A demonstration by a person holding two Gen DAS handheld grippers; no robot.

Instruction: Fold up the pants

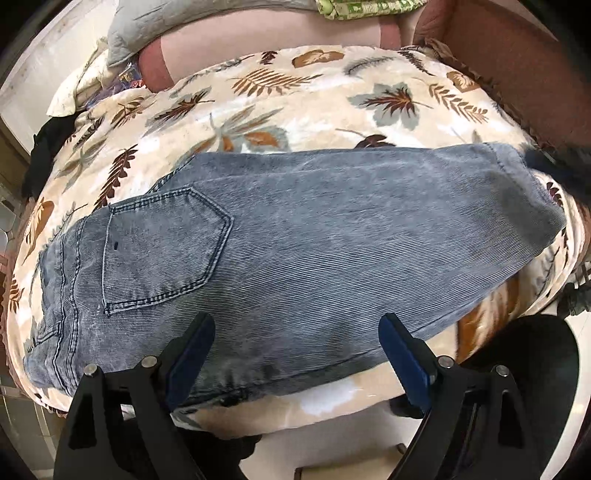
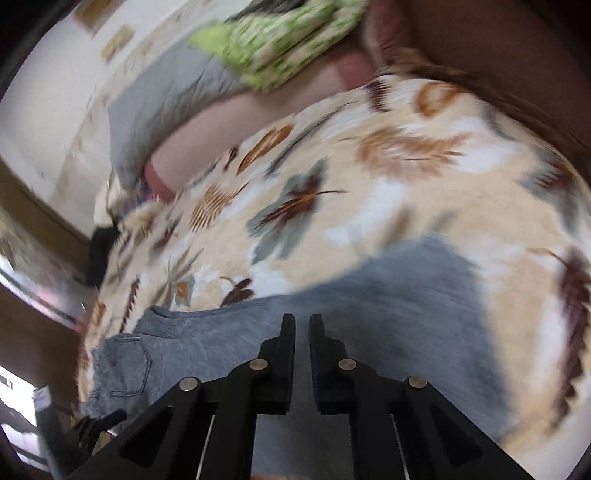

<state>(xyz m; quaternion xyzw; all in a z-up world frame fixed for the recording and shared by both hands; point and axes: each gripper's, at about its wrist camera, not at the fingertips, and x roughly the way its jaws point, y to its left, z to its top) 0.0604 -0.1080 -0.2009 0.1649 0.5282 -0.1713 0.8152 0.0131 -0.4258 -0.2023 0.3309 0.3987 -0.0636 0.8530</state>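
Jeans point(image 1: 295, 236): faded blue denim, folded lengthwise, back pocket point(image 1: 162, 251) up, waistband to the left; laid flat across a bed.
Blanket point(image 1: 303, 107): cream, printed with brown and grey leaves; under the jeans.
Left tongs point(image 1: 295, 336): spread wide apart over the jeans' near edge, gripping nothing.
Right tongs point(image 2: 302, 332): nearly together, narrow gap, nothing between them; above the jeans; view motion-blurred.
Grey pillow point(image 1: 144, 33), green patterned cloth point(image 2: 280, 44): beyond the blanket.

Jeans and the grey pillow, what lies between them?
In the left wrist view, only leaf-print blanket lies between the jeans and the grey pillow.
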